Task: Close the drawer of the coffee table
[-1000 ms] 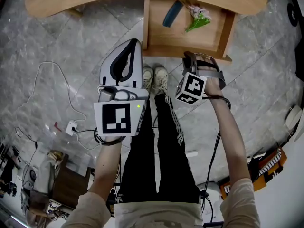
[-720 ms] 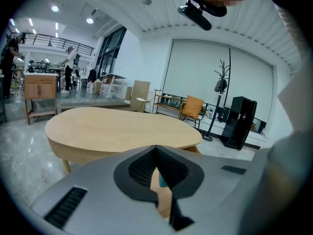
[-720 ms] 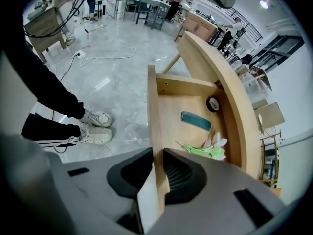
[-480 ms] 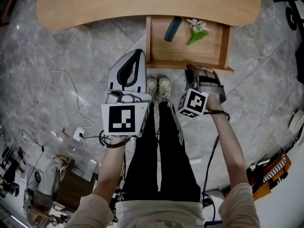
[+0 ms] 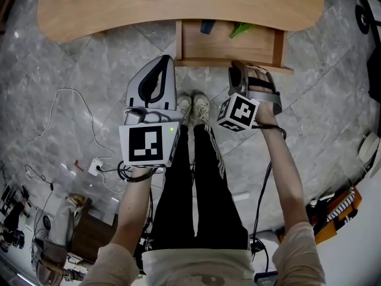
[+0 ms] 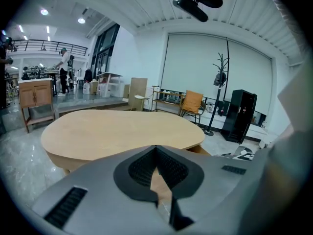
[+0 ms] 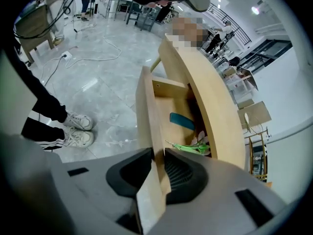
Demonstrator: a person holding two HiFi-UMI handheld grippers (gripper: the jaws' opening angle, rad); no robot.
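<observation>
- The drawer (image 5: 228, 62) is under the front edge of the coffee table (image 5: 178, 5) and is partly out. Its front panel stands clear of the tabletop's edge, so the closing looks unfinished.
- Inside it lie a dark blue-green object (image 7: 182, 121) and a green-stemmed flower (image 7: 188, 147), both near the back, half under the tabletop.
- The right gripper (image 7: 159, 155) straddles the top edge of the front panel. Its jaws are opening, with the board between the pads and a sliver of gap on one side.
- The likely risk is that, with the grip loosening, the drawer stops short and is left ajar unless it gets a final push.
- If the push comes off-centre, near the drawer's right end, the drawer could skew and bind.
- If the jaws catch the panel while lifting away, they could drag it back out.
- The flower could be pinched if it rides up against the tabletop's underside.
- The left gripper (image 6: 156, 148) hangs well apart from the drawer, its fingers together on nothing.
- The person's shoes (image 5: 193, 109) stand just in front of the drawer.
</observation>
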